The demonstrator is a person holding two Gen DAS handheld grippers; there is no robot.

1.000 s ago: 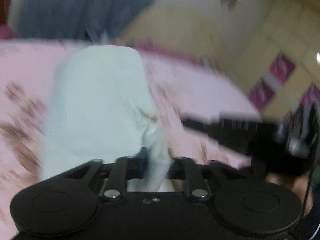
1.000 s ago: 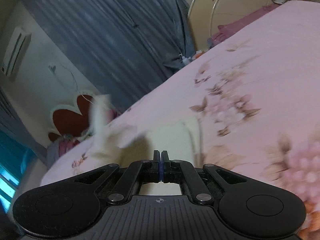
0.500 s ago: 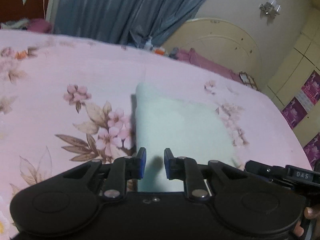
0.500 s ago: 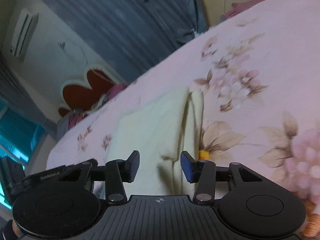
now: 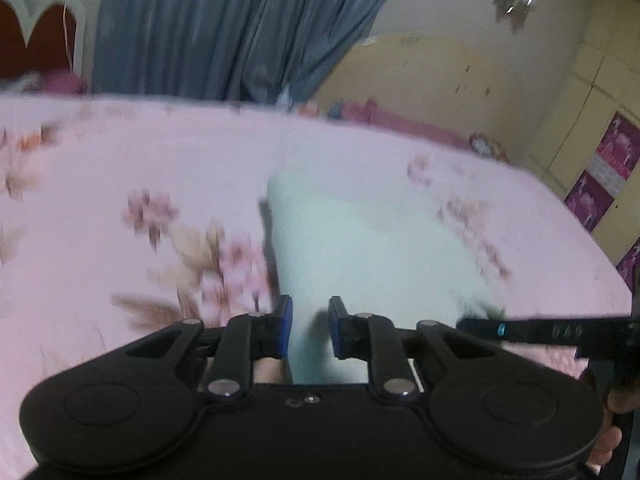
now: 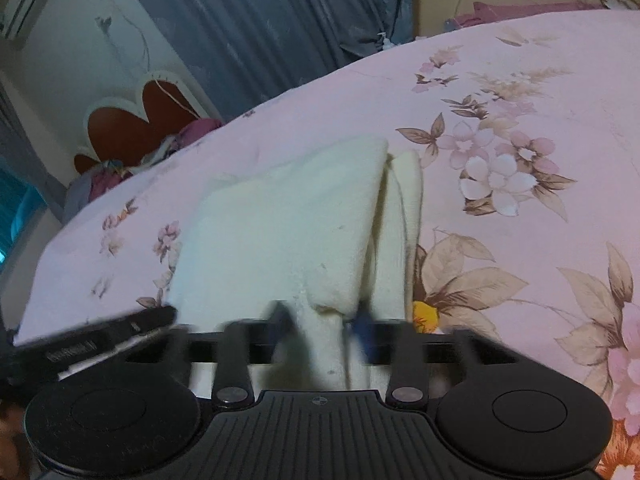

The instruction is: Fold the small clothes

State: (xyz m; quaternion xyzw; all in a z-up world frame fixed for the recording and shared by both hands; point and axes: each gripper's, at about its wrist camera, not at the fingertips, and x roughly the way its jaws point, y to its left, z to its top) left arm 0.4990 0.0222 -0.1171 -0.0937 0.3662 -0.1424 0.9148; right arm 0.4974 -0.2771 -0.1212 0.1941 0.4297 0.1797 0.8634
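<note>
Nearest in the left wrist view, the left gripper (image 5: 310, 322) has its jaws spread, with the near end of the pale folded garment (image 5: 372, 248) showing in the gap between the blue pads (image 5: 285, 320); nothing is pinched. Nearest in the right wrist view, the right gripper (image 6: 322, 326) also has its jaws spread, blurred by motion, and the near edge of the same garment (image 6: 288, 224) bulges up between them, though no grip on it can be made out. Each view catches the other gripper as a dark bar at the edge, just beside the cloth's near corner. The garment lies flat on the pink flowered bedsheet (image 5: 120, 184), folded into a rough rectangle that runs away from the grippers, with a narrow fold (image 6: 404, 216) standing along its right side in the right wrist view. Beyond the bed hang grey-blue curtains (image 5: 224, 28), with a heart-shaped red headboard (image 6: 136, 124) at the far left and a round cream panel (image 5: 436, 88) against the far wall on the right.
</note>
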